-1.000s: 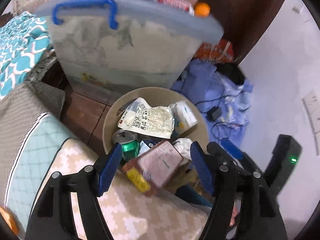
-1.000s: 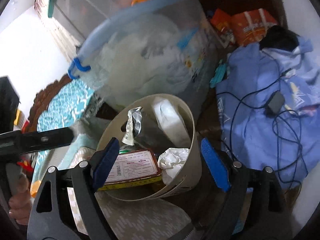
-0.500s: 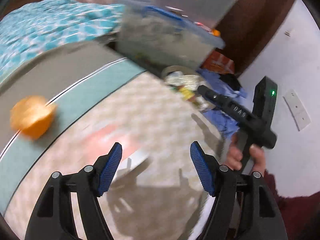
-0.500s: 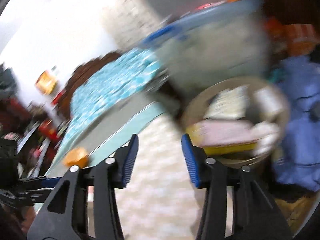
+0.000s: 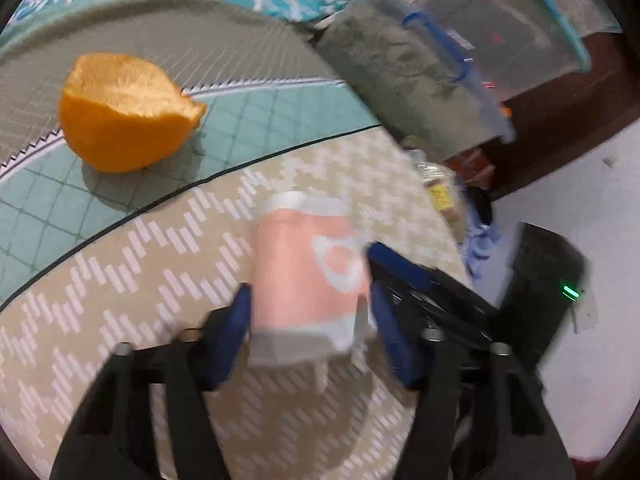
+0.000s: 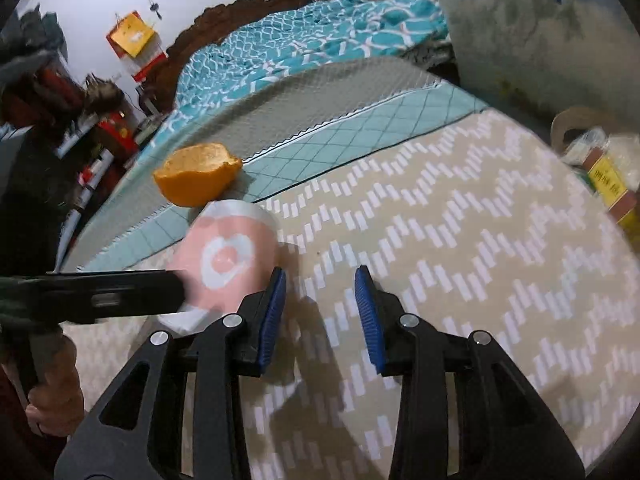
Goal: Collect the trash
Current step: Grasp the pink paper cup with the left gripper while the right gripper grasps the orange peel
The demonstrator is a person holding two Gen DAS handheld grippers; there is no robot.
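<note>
Two grippers over the bed, and only one of them has anything. Our left gripper [image 5: 308, 312] has its blue fingers [image 5: 236, 328] pressed against both sides of a pink and white packet [image 5: 308, 276], so it's gripping it. The shot is blurry, so we can't tell whether the packet sits on the beige zigzag blanket [image 5: 160, 280] or just above it. From the right wrist view the same packet [image 6: 224, 264] shows at about 9 o'clock of our right gripper [image 6: 320, 304], just beside its left finger; we can't tell if they touch. That gripper has its fingers partly apart with nothing between them, only blanket [image 6: 460, 240] showing through the gap.

The orange peel [image 5: 124, 112] sits at roughly 10 o'clock from the packet, on the teal quilted strip [image 5: 260, 120], well apart from it. In the right view the peel [image 6: 196, 178] is right behind the packet at 12 o'clock.

The bin [image 6: 576, 128] pokes up past the blanket edge at 2 o'clock in the right view, with wrappers and a yellow-labelled box [image 6: 610, 192] in it. A clear storage tub [image 5: 424, 92] with a blue handle stands behind it.
</note>
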